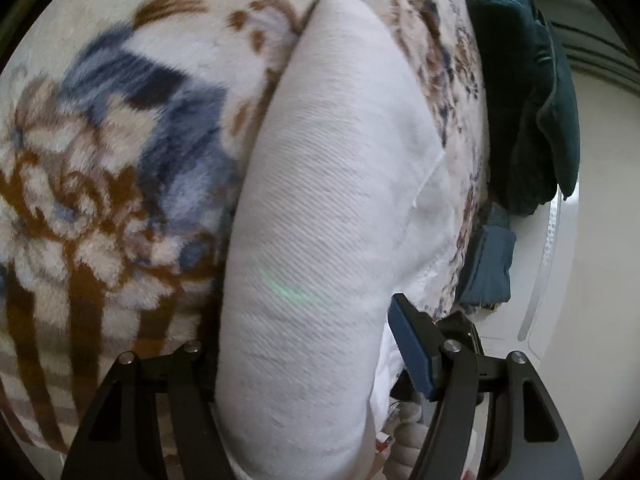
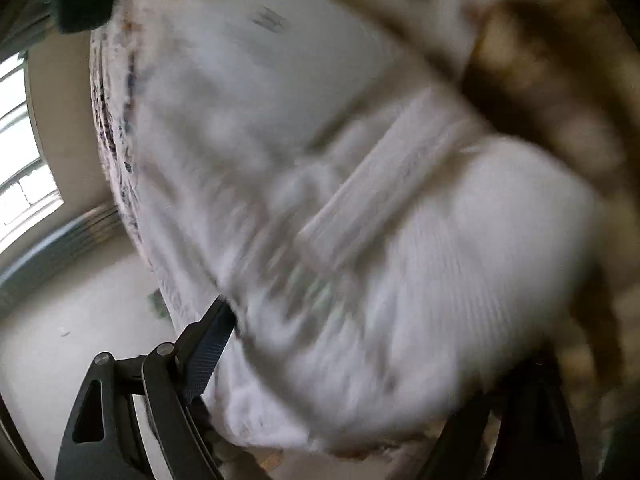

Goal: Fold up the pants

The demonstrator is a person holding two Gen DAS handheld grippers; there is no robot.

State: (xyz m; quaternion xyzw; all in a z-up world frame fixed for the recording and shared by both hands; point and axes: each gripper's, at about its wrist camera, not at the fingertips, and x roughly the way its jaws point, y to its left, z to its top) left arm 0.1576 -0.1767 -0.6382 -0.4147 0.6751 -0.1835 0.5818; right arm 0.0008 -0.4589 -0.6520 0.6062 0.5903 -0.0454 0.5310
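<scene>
Lying on the floral blanket, the white pants look soft, light and floppy, best pinched at the thick folded edge, which both left gripper and right gripper straddle wide, grip unclear.

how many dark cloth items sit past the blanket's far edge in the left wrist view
2: a dark green bundle at upper right, and a smaller blue folded piece below it, nearer the gripper. More may be hidden behind the blanket.
</scene>
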